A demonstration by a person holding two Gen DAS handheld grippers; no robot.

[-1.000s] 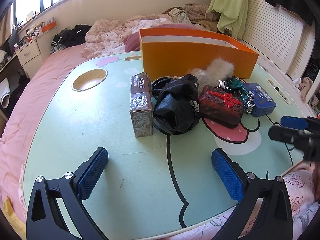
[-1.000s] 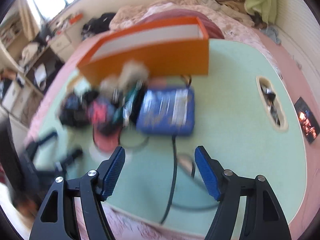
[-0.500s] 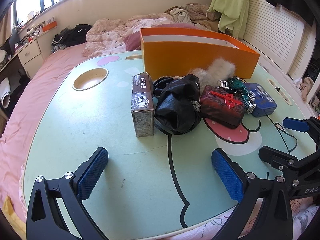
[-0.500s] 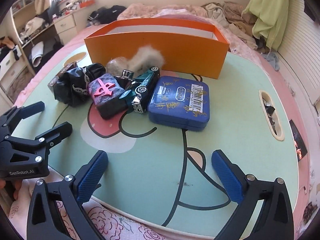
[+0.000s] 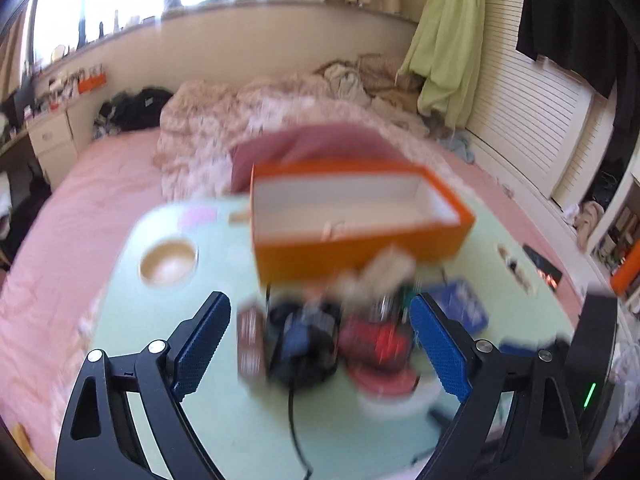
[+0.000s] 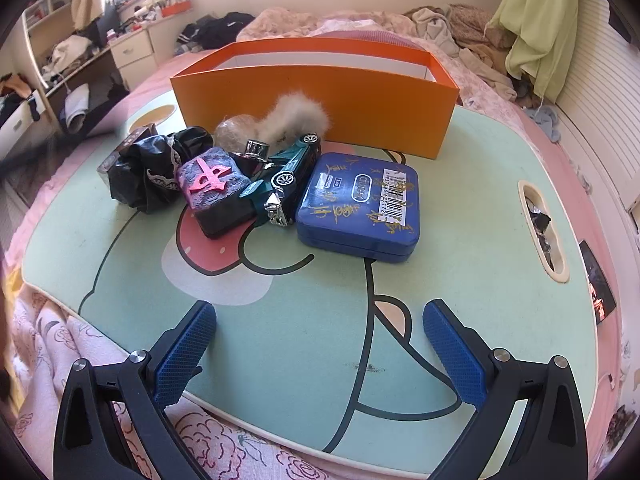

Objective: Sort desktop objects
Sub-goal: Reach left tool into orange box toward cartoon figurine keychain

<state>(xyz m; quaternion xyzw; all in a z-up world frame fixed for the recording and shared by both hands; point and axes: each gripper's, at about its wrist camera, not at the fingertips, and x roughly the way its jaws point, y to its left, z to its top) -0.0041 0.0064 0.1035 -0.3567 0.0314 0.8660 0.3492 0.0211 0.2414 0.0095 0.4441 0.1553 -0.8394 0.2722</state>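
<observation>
Both grippers, left [image 5: 320, 354] and right [image 6: 319, 354], have jaws spread and empty over the counter [image 6: 480, 216], with the blue tin [image 6: 360, 206], toy car [image 6: 290, 174] and orange box [image 6: 320, 96] ahead of the right jaws.

A bedroom — rumpled bed [image 6: 348, 20], dresser [image 6: 132, 54], strewn clothes [image 6: 224, 34].

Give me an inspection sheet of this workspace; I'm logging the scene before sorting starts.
Surface: green cartoon-print table set on a bed.
Job's things: orange box open at the back; blue tin, toy car, mahjong-tile block, black bag and fur piece clustered before it.
Clutter: small items in the table's side slot.
Grippers: left gripper and right gripper open, empty.
Cables: nothing seen.
Surroundings: clothes heaped on the bed, desk at left.
</observation>
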